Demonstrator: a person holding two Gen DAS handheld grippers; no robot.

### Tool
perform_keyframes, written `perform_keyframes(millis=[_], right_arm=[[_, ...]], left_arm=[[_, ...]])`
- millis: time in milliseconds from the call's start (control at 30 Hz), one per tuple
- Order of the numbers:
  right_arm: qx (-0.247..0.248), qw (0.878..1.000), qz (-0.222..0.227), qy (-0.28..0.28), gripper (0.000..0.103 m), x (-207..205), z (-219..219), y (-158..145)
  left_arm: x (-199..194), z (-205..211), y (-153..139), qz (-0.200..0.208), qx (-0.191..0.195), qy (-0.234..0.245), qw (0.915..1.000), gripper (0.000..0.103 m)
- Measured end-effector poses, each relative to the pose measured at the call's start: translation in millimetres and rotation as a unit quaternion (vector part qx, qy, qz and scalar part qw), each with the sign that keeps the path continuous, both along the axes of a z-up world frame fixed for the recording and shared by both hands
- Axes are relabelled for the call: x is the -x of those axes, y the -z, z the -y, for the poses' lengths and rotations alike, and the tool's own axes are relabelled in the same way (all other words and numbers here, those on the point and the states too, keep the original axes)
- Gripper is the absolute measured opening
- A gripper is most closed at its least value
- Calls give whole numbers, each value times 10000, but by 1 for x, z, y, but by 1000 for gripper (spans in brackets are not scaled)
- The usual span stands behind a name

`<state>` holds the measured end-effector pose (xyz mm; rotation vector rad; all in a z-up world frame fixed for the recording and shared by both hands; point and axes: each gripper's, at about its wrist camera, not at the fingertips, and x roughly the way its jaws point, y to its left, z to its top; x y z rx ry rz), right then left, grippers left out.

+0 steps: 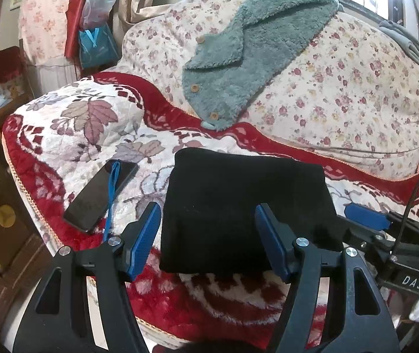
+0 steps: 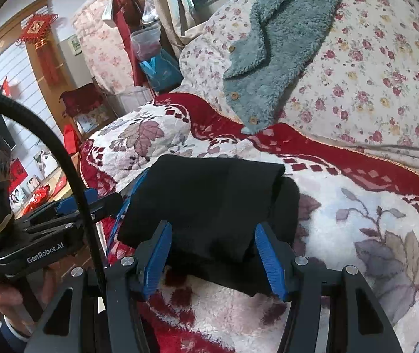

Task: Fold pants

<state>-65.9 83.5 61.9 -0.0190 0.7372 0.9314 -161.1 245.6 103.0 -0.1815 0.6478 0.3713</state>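
- Two blue-padded fingers of the left gripper [image 1: 208,241] are standing wide apart in the left wrist view, holding nothing, hanging above the near edge of the folded black pants [image 1: 244,211]
- The pants are lying as a compact rectangle on the red and white blanket [image 1: 71,135], close to its near edge, with a dark phone [image 1: 100,195] and its blue strap [image 1: 112,197] sitting just beside them toward the left edge
- A teal fleece garment [image 1: 253,50] is resting on the floral quilt [image 1: 341,88] at the far side, well apart from the pants
- The right gripper [image 1: 365,220] is showing at the right edge of this view
- In the right wrist view, the right gripper [image 2: 214,257] is spreading its fingers wide, gripping nothing, over the pants' [image 2: 209,203] near edge
- The left gripper [image 2: 74,206] is sitting left of the pants, a hand [image 2: 6,297] holding its body
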Motion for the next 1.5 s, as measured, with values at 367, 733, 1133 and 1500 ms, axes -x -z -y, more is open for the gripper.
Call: perform_keyframes(millis=[367,733,1133,1500], right_arm=[[-16,10000,-70,-34,57,4,-6,3],[30,9999,-95,-39,57,6,-11,4],[37,9999,-152,-60,57,6,-16,7],[28,9997,-183,-130,57,3,-21,8]], left_arm=[[0,5,5,-110,-21,-83,9999,67],[-1,5,8,-135,-14,-82,9999,67],[-3,3,8,-151,5,-84,9999,67],[-3,2,9,-107,-33,-93,9999,67]])
